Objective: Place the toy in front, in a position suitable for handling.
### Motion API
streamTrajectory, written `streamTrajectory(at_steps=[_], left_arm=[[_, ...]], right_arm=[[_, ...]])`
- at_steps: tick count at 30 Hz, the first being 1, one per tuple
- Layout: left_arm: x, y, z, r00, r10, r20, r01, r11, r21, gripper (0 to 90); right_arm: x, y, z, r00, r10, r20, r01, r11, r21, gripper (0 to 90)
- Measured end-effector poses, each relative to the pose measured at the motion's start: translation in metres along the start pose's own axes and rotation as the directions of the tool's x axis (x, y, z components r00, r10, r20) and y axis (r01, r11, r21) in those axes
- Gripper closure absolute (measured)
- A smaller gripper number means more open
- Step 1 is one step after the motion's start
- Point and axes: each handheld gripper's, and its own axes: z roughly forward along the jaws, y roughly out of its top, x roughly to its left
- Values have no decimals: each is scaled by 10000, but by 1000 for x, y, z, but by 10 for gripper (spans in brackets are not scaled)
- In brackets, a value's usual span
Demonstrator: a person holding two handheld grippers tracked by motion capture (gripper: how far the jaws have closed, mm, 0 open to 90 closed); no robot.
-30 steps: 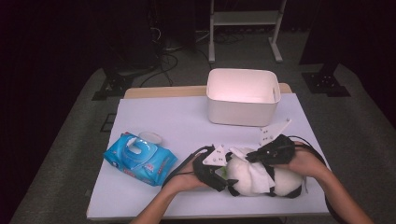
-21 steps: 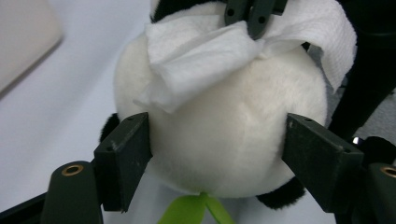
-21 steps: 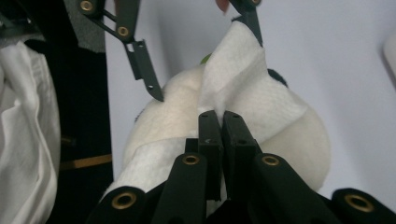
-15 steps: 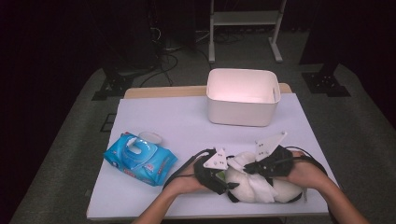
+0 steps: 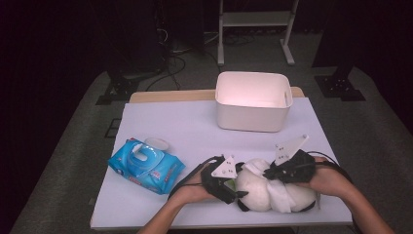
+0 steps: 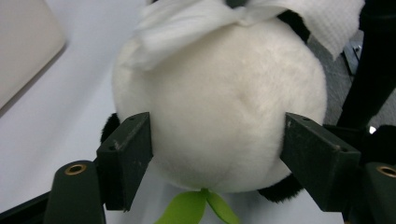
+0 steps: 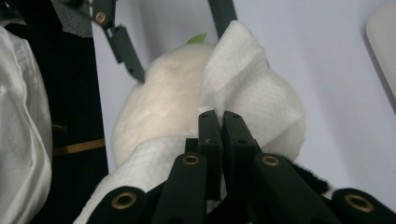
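Observation:
A white plush toy (image 5: 260, 192) with black parts and a green leaf lies near the table's front edge. My left gripper (image 5: 236, 190) clasps its round white body (image 6: 219, 93) from the left. Both pads (image 6: 126, 158) press into the fur, though the jaws have just eased open slightly. A white wipe (image 5: 285, 197) drapes over the toy. My right gripper (image 5: 269, 174) comes in from the right, and its jaws (image 7: 217, 116) are shut on a fold of that wipe (image 7: 238, 60) against the toy (image 7: 159, 107).
A white bin (image 5: 253, 100) stands at the back middle of the table. A blue pack of wipes (image 5: 146, 165) lies at the left, with a small white oval piece (image 5: 157, 144) just behind it. The table's front edge (image 5: 195, 225) is close to both hands.
My right gripper has shifted a little toward the near edge over the toy, dragging the wipe with it. The left gripper and the toy have stayed put.

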Motion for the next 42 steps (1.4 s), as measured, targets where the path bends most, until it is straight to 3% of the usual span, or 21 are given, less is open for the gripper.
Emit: streamTrajectory(at_steps=[5, 9, 12, 17, 21, 25, 28, 32, 37, 42], left_arm=[[-3, 1, 3, 9998, 160, 80, -160, 9998, 72, 280], [-5, 1, 3, 9988, 458, 181, -460, 9989, 71, 294], [-7, 1, 3, 9976, 675, 127, -677, 9976, 155, 294], [-8, 0, 2, 9975, 698, 89, -699, 9973, 204, 292], [-8, 0, 3, 9974, 707, 128, -710, 9973, 208, 292], [-8, 0, 3, 9976, 678, 148, -681, 9976, 161, 292], [-6, 3, 1, 9982, 523, 307, -526, 9986, 106, 280], [-1, 7, -1, 9986, -10, 526, 20, 9998, -179, 221], [2, 15, 2, 9968, -116, 795, 118, 9999, -26, 163], [9, 18, 15, 9905, -422, 1306, 410, 9991, 116, 139]], right_arm=[[1, -6, -4, 9996, 174, -213, -173, 9998, 6, 865], [-3, 10, 1, 9998, -100, -184, 101, 9999, 57, 865], [-8, 29, 15, 9988, -285, -397, 292, 9994, 174, 865], [-15, 42, 27, 9980, -383, -512, 401, 9986, 335, 864], [-18, 30, 18, 9992, -121, -382, 131, 9996, 246, 864], [-23, 3, 0, 9989, 458, -12, -458, 9987, 245, 864], [-22, -9, -9, 9974, 715, 74, -714, 9974, -80, 864], [-9, -16, -10, 9988, 465, 144, -459, 9982, -396, 865], [6, -18, -11, 9995, 150, 292, -134, 9985, -538, 867], [15, -23, -12, 9994, 20, 332, 0, 9982, -604, 869]])
